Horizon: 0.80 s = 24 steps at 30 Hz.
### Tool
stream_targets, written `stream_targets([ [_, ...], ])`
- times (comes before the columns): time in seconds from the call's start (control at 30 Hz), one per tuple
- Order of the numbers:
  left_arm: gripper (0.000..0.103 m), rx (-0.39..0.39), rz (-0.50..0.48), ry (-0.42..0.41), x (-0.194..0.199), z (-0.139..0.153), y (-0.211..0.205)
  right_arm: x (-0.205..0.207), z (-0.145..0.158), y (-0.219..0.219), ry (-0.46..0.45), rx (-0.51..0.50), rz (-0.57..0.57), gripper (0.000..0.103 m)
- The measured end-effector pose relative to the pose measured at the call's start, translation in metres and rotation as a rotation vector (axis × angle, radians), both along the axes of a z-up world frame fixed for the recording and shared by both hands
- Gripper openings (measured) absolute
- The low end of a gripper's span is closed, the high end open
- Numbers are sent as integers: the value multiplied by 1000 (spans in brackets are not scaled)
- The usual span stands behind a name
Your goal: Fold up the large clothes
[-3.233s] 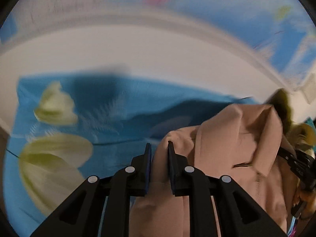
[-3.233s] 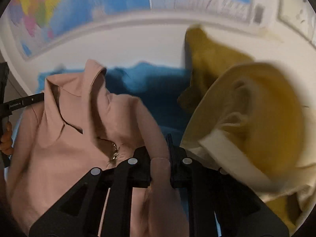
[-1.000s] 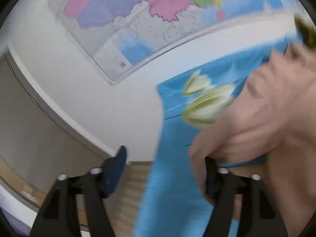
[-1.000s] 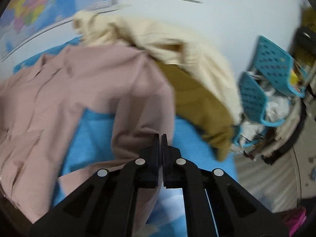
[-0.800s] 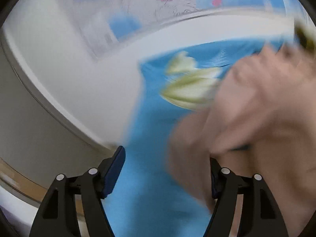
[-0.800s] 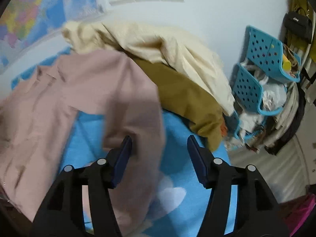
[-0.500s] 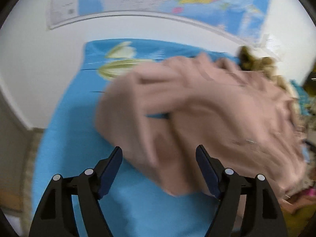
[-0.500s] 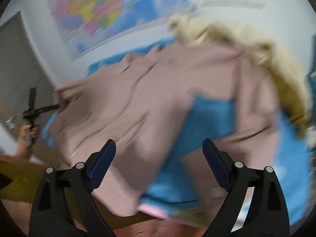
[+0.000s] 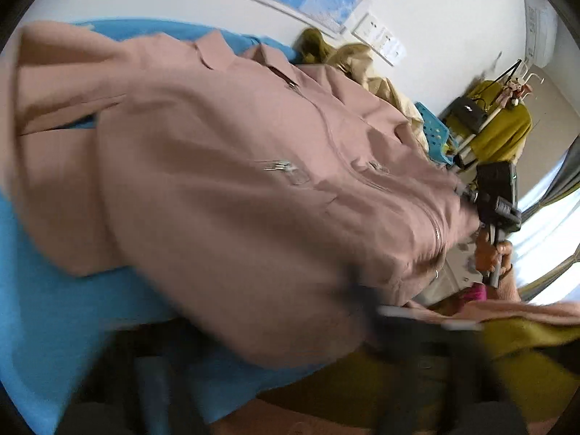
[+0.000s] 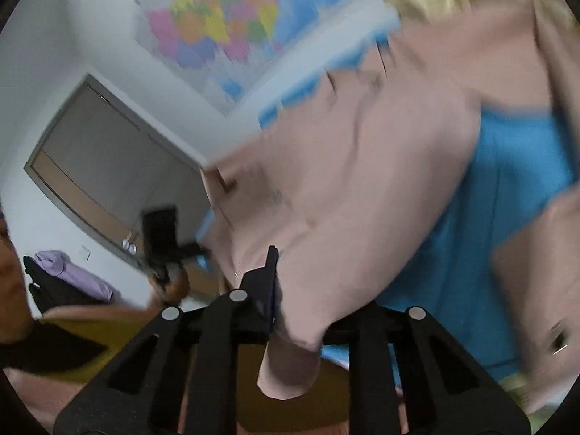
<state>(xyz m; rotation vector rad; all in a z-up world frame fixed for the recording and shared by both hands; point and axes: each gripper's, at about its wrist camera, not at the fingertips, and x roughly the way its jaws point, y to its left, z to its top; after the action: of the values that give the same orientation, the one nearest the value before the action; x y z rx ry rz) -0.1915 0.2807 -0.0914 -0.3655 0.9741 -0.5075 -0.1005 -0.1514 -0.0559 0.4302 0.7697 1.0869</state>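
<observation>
Jacket point(image 9: 253, 181), pink and zipped, spread across blue sheet point(image 9: 43, 308), collar toward 12 o'clock in left view, hem at 5 o'clock. Right gripper point(image 10: 286, 290) with jaws just closed to narrow, clamped on jacket hem, cloth hanging down between them. Left gripper point(image 10: 195, 250) at 9 o'clock in right view, tips at jacket's edge, jaws just closing; too blurred to tell whether gripping cloth. Cream and olive clothes point(image 9: 348, 58) heaped at 1 o'clock beyond collar. Map point(image 10: 224, 25) on wall.
</observation>
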Motion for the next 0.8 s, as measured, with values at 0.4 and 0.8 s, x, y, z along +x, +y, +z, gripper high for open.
stream_targets([
  [0.4,44,118,231,232,3,4,34,18,-43,-11,158,-364,-156,14],
  [0.8,80,387,202,-167,60,94,-5,54,39,89,-297,-528,-167,72],
])
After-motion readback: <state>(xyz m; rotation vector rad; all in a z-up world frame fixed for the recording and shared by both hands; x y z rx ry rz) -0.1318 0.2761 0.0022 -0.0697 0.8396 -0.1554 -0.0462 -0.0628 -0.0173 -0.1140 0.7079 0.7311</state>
